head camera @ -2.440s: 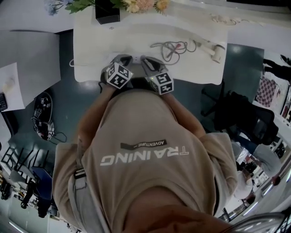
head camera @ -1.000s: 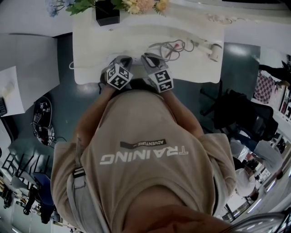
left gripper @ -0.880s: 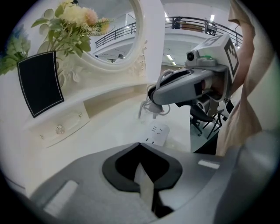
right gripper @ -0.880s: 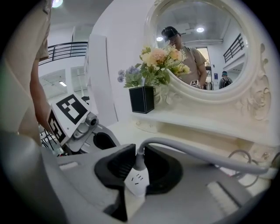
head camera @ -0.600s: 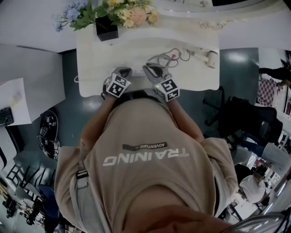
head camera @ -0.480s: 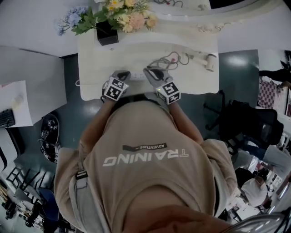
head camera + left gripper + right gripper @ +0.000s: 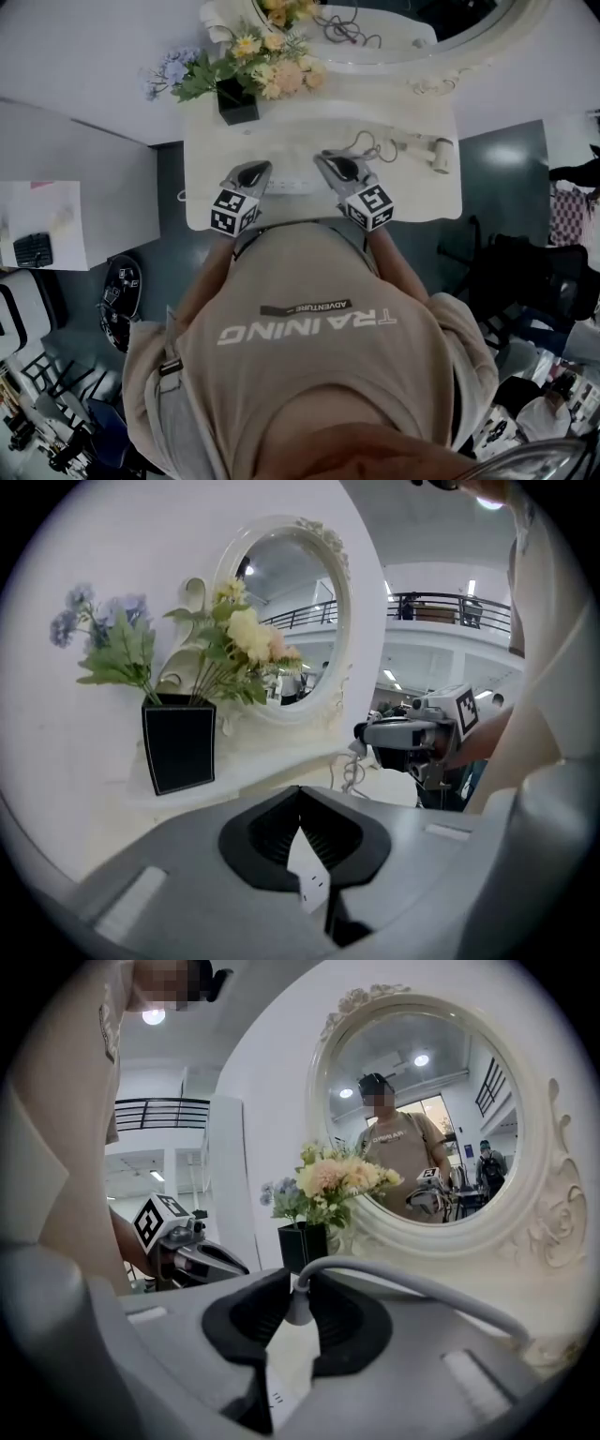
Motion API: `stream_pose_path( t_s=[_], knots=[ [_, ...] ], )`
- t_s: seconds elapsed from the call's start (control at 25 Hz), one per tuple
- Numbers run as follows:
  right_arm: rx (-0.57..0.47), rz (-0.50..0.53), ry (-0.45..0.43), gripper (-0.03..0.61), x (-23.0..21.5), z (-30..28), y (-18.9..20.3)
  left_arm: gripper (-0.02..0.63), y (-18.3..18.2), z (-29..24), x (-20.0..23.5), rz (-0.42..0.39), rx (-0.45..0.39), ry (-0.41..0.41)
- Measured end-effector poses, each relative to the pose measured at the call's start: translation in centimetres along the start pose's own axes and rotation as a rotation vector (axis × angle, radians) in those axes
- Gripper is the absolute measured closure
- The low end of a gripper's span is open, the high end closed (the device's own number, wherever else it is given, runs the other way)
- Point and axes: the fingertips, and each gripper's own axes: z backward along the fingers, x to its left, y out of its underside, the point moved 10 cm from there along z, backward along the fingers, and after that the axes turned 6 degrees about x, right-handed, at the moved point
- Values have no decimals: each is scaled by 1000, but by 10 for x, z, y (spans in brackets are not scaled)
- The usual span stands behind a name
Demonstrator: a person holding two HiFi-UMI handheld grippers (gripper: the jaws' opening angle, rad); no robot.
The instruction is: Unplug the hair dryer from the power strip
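Note:
A white power strip [image 7: 292,180] lies near the front edge of the white table [image 7: 211,150], between my two grippers. My left gripper [image 7: 255,172] is at its left end; in the left gripper view the jaws [image 7: 302,803] stand shut with a white piece of the strip [image 7: 311,878] between the pads. My right gripper [image 7: 330,161] is shut on a grey plug [image 7: 298,1305], whose grey cable [image 7: 412,1288] arcs off to the right. The cable [image 7: 367,145] runs to the white hair dryer [image 7: 439,155] at the table's right. I cannot tell whether the plug still sits in the strip.
A black vase of flowers [image 7: 239,98] stands at the back left of the table, before an oval white-framed mirror [image 7: 375,37] on the wall. An office chair [image 7: 525,272] stands to the right. A second table [image 7: 47,225] is on the left.
The head view has tipped up, so the mirror and flowers now show more fully. Both grippers stay at the power strip and stand slightly farther apart than before.

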Motion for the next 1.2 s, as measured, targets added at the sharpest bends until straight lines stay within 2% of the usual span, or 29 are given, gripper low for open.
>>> stream_pose_path(
  t_s=[0.16, 0.32, 0.52, 0.76, 0.92, 1.08, 1.2],
  knots=[
    [-50, 17, -28, 509, -5, 6, -22, 612, -21, 10, 0, -28, -72, -21],
    [-80, 58, -68, 509, -6, 10, -44, 612, -38, 26, 0, -20, -168, -49],
    [-130, 20, -121, 509, -9, 8, -61, 612, -52, 42, 8, 38, -258, -59],
    [-130, 47, -122, 508, -11, 9, -68, 612, -58, 50, 16, 109, -325, -63],
    [-131, 47, -113, 508, -10, 12, -67, 612, -62, 51, 14, 93, -340, -59],
    [-127, 46, -115, 508, -9, 11, -69, 612, -62, 52, 12, 38, -315, -66],
    [-125, 54, -119, 508, -8, 11, -69, 612, -61, 53, 10, 25, -312, -61]
  ],
)
